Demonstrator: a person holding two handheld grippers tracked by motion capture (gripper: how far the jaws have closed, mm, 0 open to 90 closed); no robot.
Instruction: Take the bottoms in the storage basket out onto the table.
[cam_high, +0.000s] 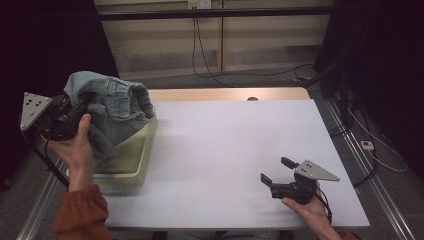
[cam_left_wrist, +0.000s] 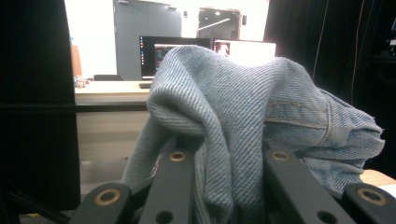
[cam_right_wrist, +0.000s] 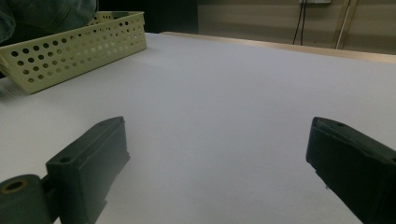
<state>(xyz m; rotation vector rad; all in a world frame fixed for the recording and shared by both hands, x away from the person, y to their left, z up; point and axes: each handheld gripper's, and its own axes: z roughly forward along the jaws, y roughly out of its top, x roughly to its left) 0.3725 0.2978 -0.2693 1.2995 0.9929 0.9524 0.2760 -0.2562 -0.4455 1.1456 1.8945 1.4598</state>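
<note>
Right, handling notes, near to far:

1. Right tongs (cam_high: 271, 170) rest on the counter (cam_high: 225, 145) at the person's near right, jaws wide apart, nothing between them. Well apart from the garment.
2. Left tongs (cam_high: 64, 116) are clamped on a bunched fold of the denim garment (cam_high: 107, 107); in the left gripper view the cloth (cam_left_wrist: 243, 107) is pinched between both jaws and spills over them.
3. The garment hangs lifted over the perforated pale-yellow basket (cam_high: 135, 155) at the counter's left edge; its lower part seems to drape into the basket.
4. Handling, my read: soft, limp, fairly heavy for cloth, not fragile, not slippery. It will sag and swing from a single pinch.
5. Best holds: the gathered waistband (cam_high: 142, 97) or a thick seam (cam_left_wrist: 299, 122). Layers there are bulky, so less chance of slipping out.
</note>
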